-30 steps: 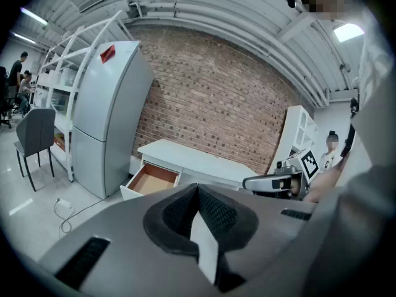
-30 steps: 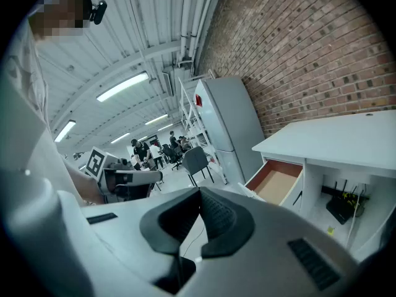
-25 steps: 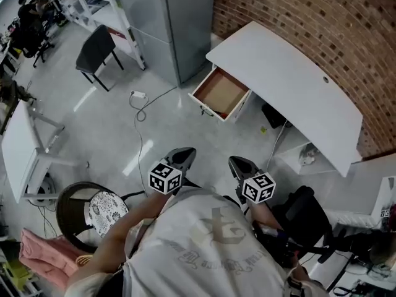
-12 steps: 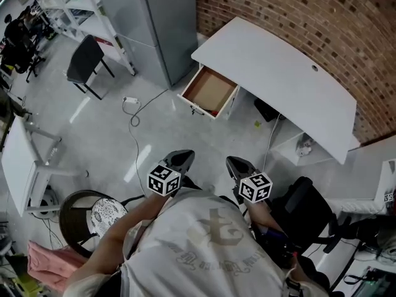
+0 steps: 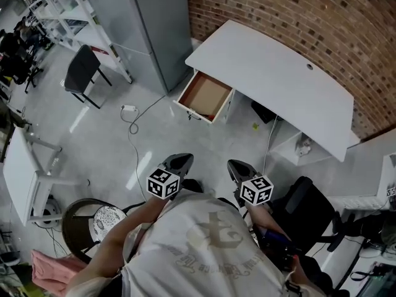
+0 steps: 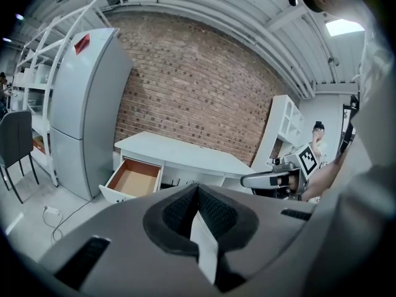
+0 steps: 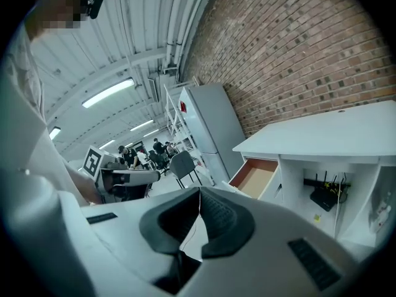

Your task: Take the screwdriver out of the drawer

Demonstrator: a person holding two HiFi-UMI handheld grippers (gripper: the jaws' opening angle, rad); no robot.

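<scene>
Your grey left gripper (image 6: pixel 197 193) and grey right gripper (image 7: pixel 199 193) are both pressed together, empty. The open white drawer with a brown floor (image 5: pixel 207 96) is well apart from you. No screwdriver shows in it (too far to tell). Expect it stiff, light, with a slick shaft, so pinch the handle.

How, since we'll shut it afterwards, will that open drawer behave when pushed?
The drawer probably slides straight in, as it hangs pulled out from the white desk. Only its bare brown bottom shows from here, so it is likely light.
</scene>
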